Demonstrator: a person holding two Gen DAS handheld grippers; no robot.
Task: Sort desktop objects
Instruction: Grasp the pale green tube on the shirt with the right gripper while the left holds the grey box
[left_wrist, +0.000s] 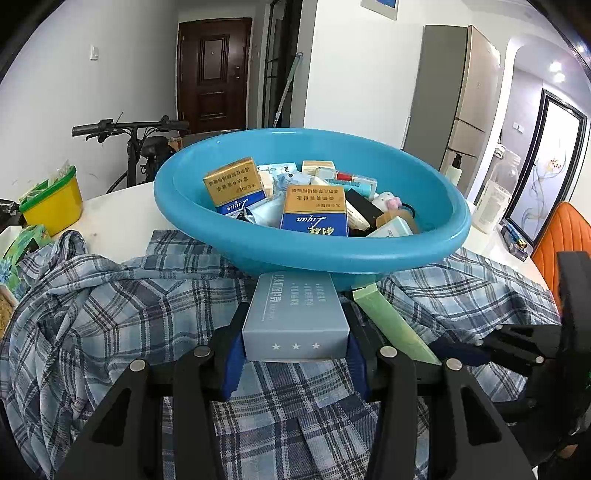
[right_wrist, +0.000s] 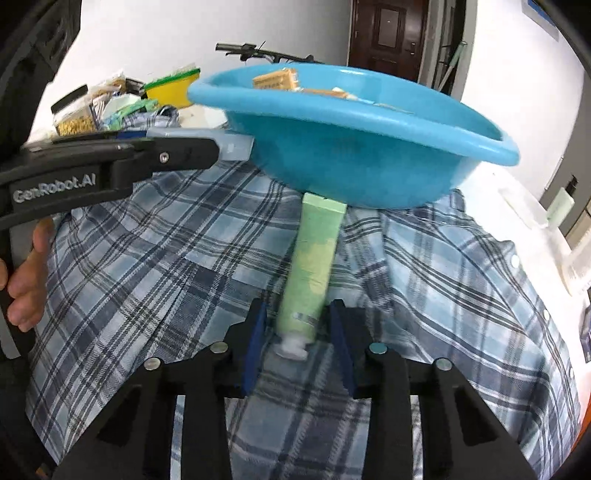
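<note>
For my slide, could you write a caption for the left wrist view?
Left gripper holds a grey rectangular box before a blue plastic basin on plaid cloth.

Grey-blue box (left_wrist: 295, 317): rectangular, three white stars on its near end, flat above the plaid shirt (left_wrist: 110, 295), just beside the blue basin (left_wrist: 314, 251).
Pale green tube (right_wrist: 314, 266): white cap nearest, far end touching the basin's base.
Basin: holds assorted small boxes.
</note>
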